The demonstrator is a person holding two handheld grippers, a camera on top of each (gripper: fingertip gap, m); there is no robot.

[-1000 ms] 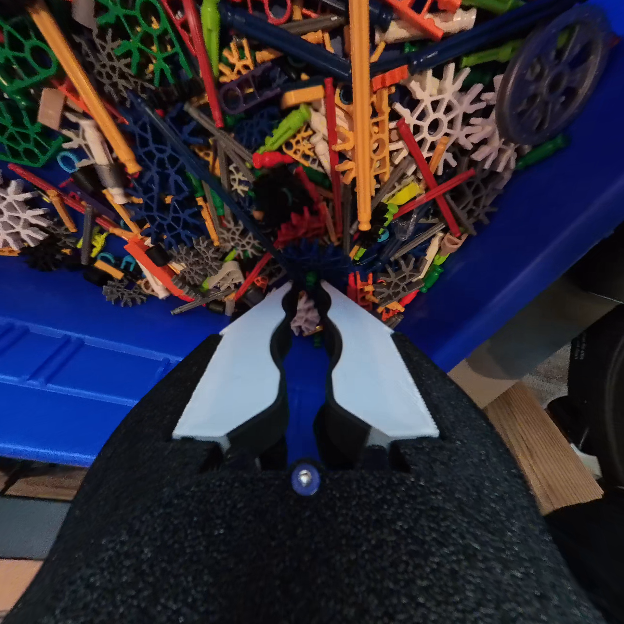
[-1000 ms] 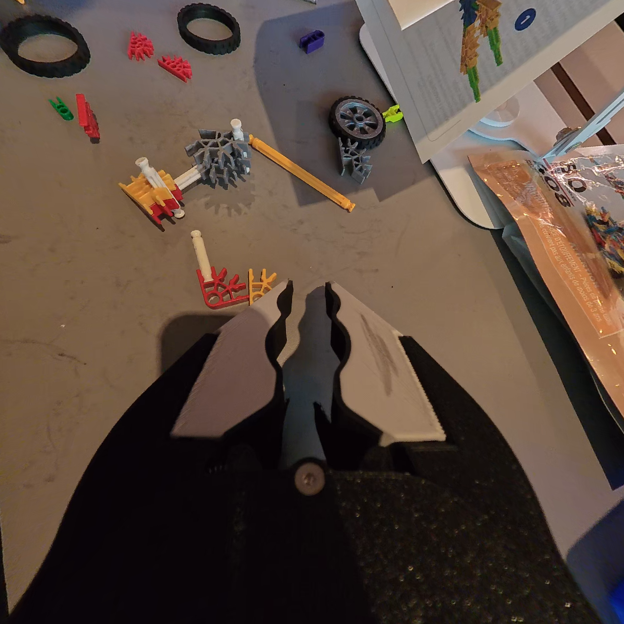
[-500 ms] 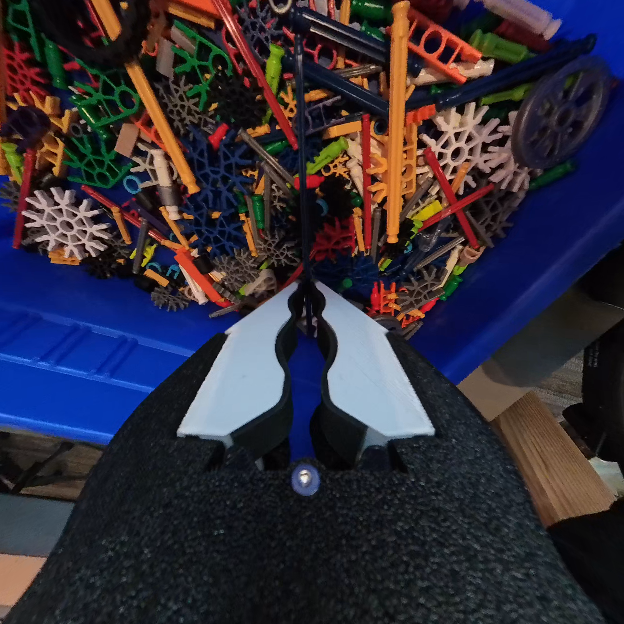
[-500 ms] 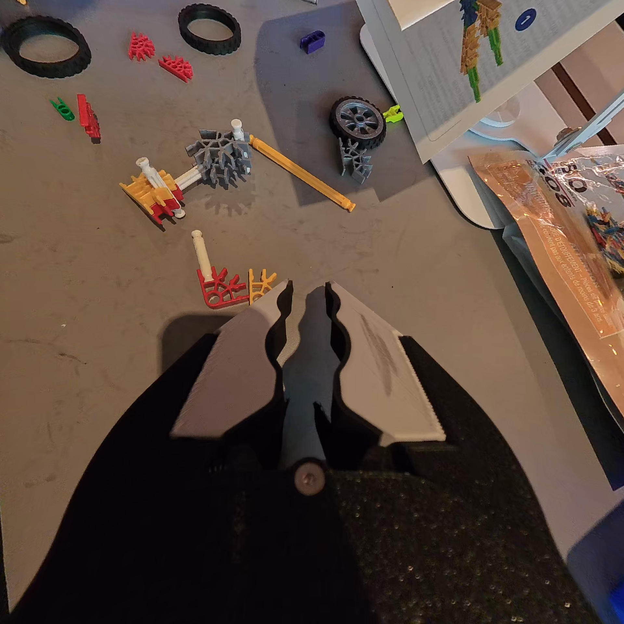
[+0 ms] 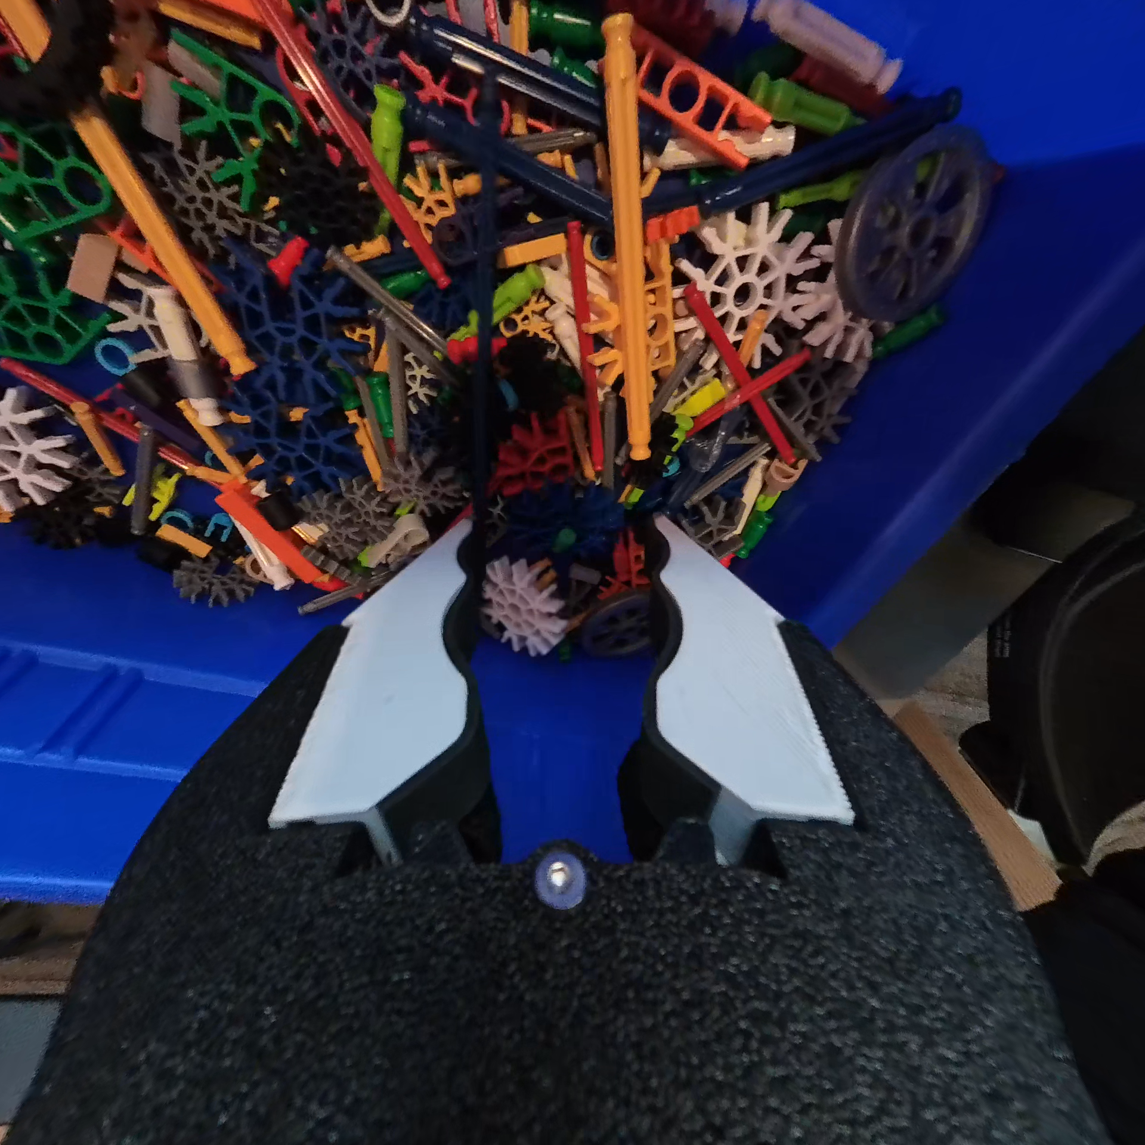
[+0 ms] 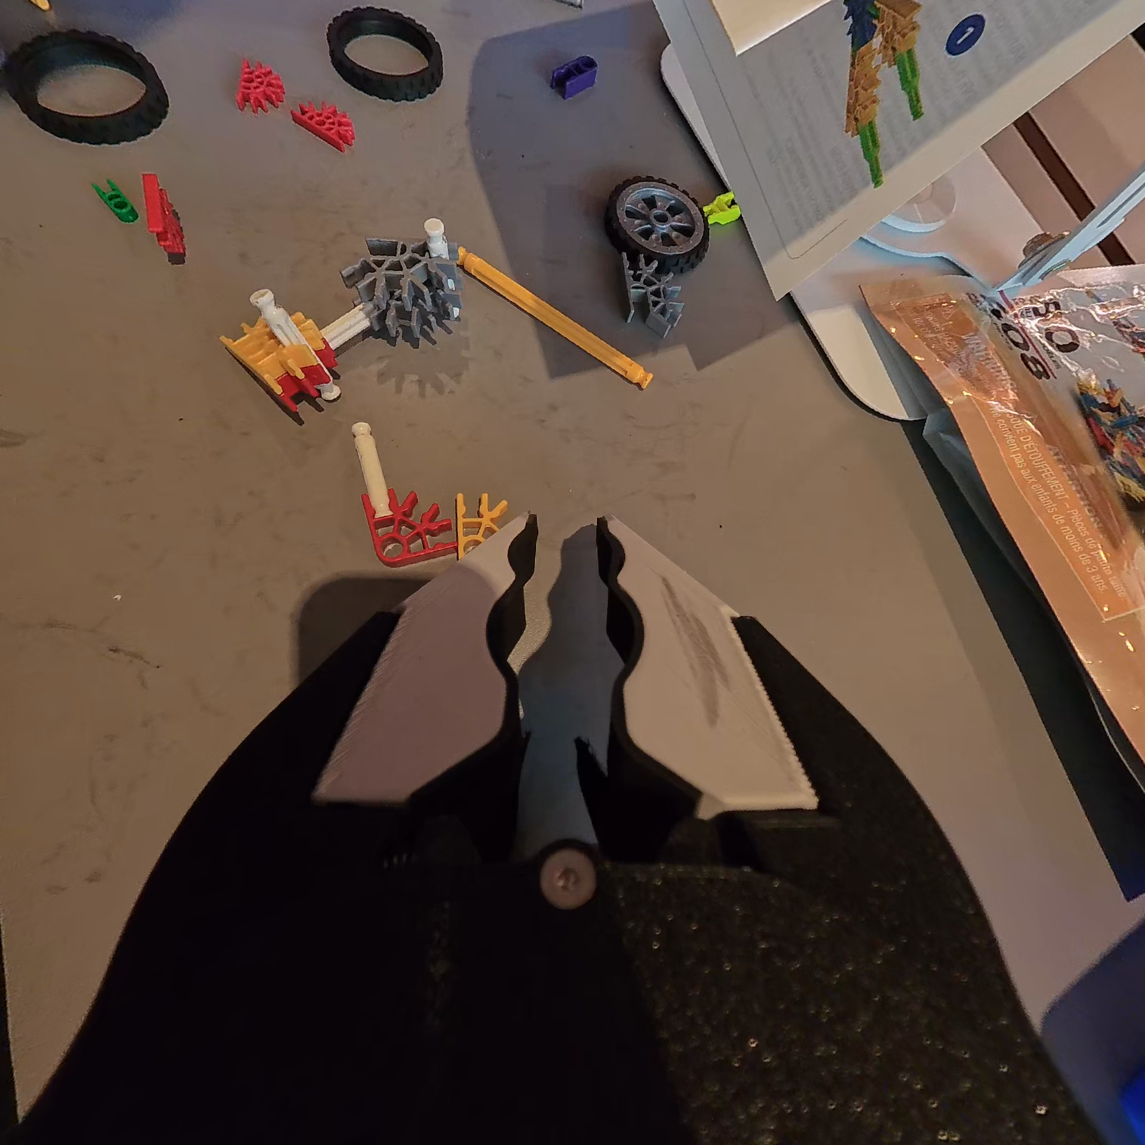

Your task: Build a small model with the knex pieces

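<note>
My left gripper (image 5: pixel 561 533) is open wide over a blue bin (image 5: pixel 93 619) heaped with coloured construction-toy rods and connectors. A thin dark blue rod (image 5: pixel 483 310) stands up from the heap and leans on the inner edge of the left finger. A pale snowflake connector (image 5: pixel 523 604) and a small wheel (image 5: pixel 616 626) lie between the fingers. My right gripper (image 6: pixel 567 526) hovers over a grey table (image 6: pixel 186 557), its tips a narrow gap apart and holding nothing. A red connector with a white rod (image 6: pixel 403 539) joined to a yellow connector (image 6: pixel 477 523) lies just left of its tips.
On the table lie a grey connector assembly (image 6: pixel 403 297), a long yellow rod (image 6: pixel 551 316), a tyred wheel (image 6: pixel 657 220) and two black tyres (image 6: pixel 384 52). An instruction booklet (image 6: pixel 805 124) and a plastic bag of parts (image 6: pixel 1022 434) are at the right. The bin wall (image 5: pixel 929 465) rises at the right. My right fingertips sit around 45 centimeters from my left ones.
My left gripper, shut on the thin dark blue rod half a second ago, has opened wide; the rod now leans on the left finger. The right gripper has not moved.
</note>
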